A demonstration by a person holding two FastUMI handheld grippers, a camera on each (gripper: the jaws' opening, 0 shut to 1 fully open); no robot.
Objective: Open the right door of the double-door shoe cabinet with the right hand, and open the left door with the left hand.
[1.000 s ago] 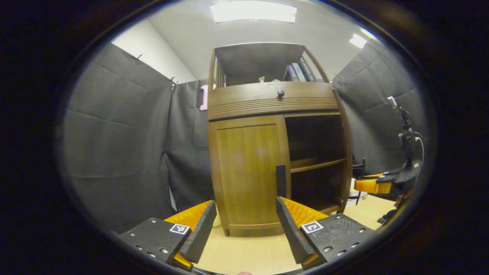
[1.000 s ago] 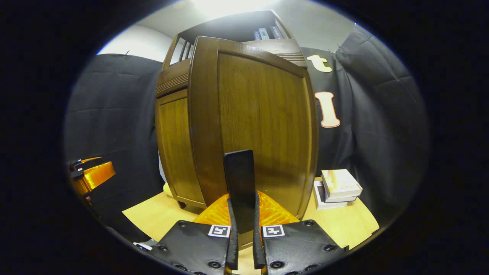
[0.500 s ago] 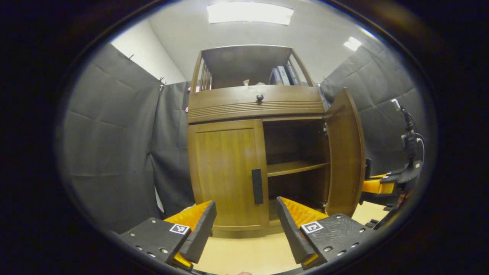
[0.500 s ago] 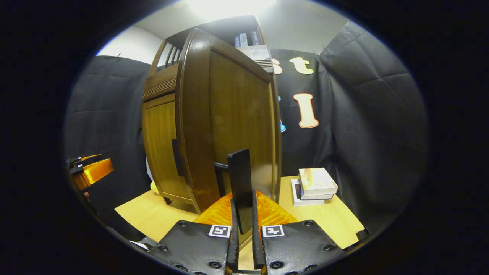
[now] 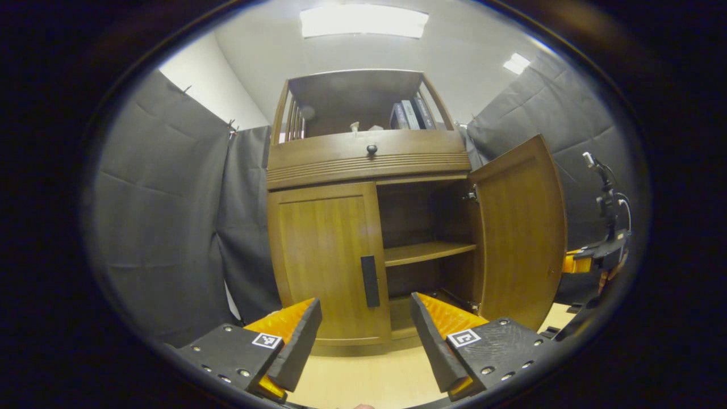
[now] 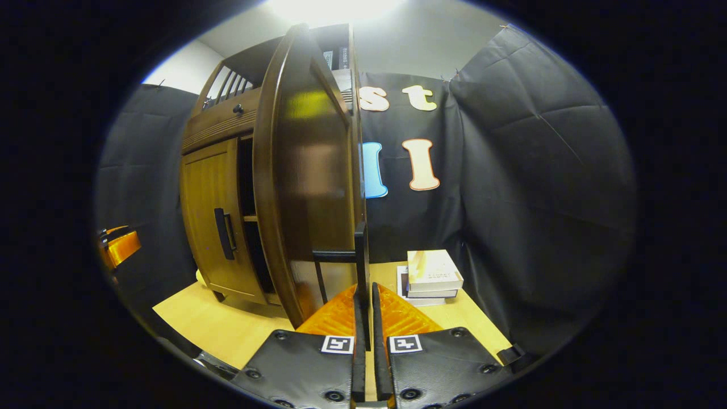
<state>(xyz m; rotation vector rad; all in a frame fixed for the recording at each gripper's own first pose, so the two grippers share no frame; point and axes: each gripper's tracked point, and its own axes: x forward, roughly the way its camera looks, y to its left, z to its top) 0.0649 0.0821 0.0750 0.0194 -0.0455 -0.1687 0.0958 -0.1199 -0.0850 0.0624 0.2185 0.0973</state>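
The right gripper (image 6: pixel 366 318) is clenched on the right door's handle (image 6: pixel 360 255), that door (image 5: pixel 519 227) swung wide, while the left gripper (image 5: pixel 363 335) waits spread apart near the shut left door (image 5: pixel 324 261), a hard wooden board best pulled by its thin dark handle (image 5: pixel 370 281).

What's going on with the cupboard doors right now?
Right gripper shut on right door handle, right door swung wide. Left gripper open, short of left door handle; left door closed. Nothing in the way.
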